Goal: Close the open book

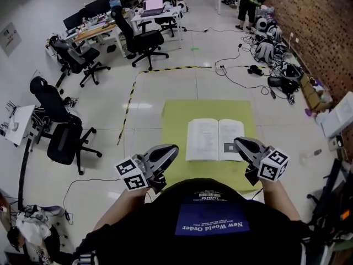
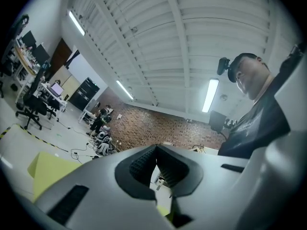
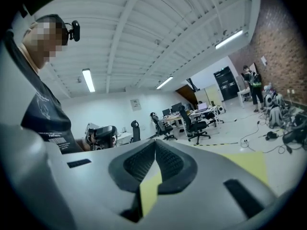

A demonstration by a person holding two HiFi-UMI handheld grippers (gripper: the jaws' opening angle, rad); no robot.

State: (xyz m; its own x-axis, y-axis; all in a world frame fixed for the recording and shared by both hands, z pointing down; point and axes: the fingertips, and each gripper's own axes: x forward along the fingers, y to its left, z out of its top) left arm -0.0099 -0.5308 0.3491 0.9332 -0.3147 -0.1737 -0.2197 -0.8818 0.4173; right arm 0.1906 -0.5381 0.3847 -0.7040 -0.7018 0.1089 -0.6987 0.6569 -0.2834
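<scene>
The white open book (image 1: 215,139) lies flat, pages up, toward the yellow-green table's (image 1: 175,120) near edge, flanked by the grey left gripper (image 1: 172,149) and right gripper (image 1: 239,143), both with jaws pressed together and empty, seemingly placed to tip one half over.

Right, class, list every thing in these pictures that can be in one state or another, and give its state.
Book: open, lying flat on the green table.
Left gripper: shut, nothing between its jaws.
Right gripper: shut, nothing between its jaws.
Laptop: lid up, screen lit, on a far desk.
</scene>
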